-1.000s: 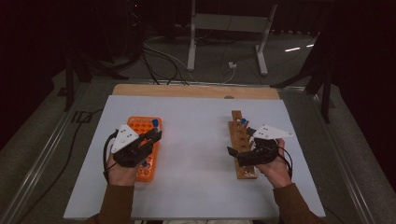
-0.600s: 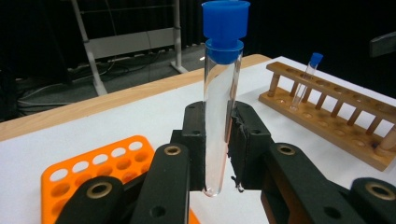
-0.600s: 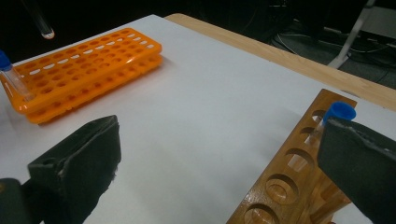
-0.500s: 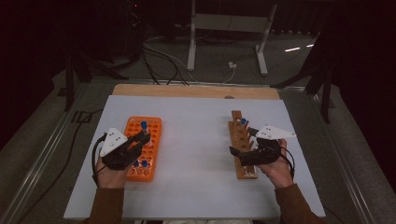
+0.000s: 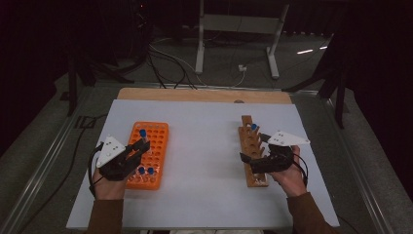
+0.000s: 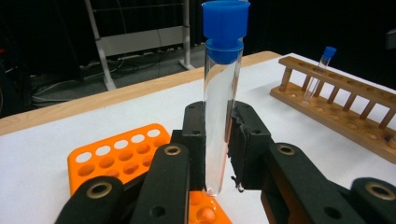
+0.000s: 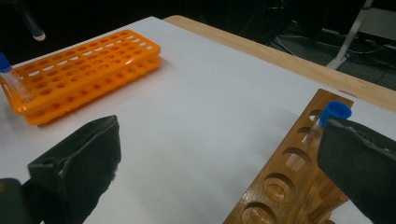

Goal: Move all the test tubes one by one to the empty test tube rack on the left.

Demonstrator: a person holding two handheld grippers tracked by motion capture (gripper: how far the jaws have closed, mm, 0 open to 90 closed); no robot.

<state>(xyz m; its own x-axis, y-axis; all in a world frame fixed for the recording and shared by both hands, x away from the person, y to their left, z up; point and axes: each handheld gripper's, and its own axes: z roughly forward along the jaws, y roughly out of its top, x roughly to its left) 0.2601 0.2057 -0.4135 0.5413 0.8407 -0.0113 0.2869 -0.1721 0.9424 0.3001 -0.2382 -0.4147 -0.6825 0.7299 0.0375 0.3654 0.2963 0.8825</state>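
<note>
My left gripper is shut on a clear test tube with a blue cap, held upright over the left edge of the orange rack. In the left gripper view the tube stands between the two pads of the left gripper, with its round bottom just above the orange rack. My right gripper is open and straddles the wooden rack, which holds one blue-capped tube near its far end. In the right gripper view the right gripper stands wide, with that capped tube beside its right jaw.
Two more blue-capped tubes stand in the near end of the orange rack. Both racks sit on a white tabletop with a wooden strip along the far edge. Beyond it are a metal stand and floor cables.
My left gripper has moved left, from over the middle of the orange rack to its left edge, carrying the tube. The right gripper has stayed put.
</note>
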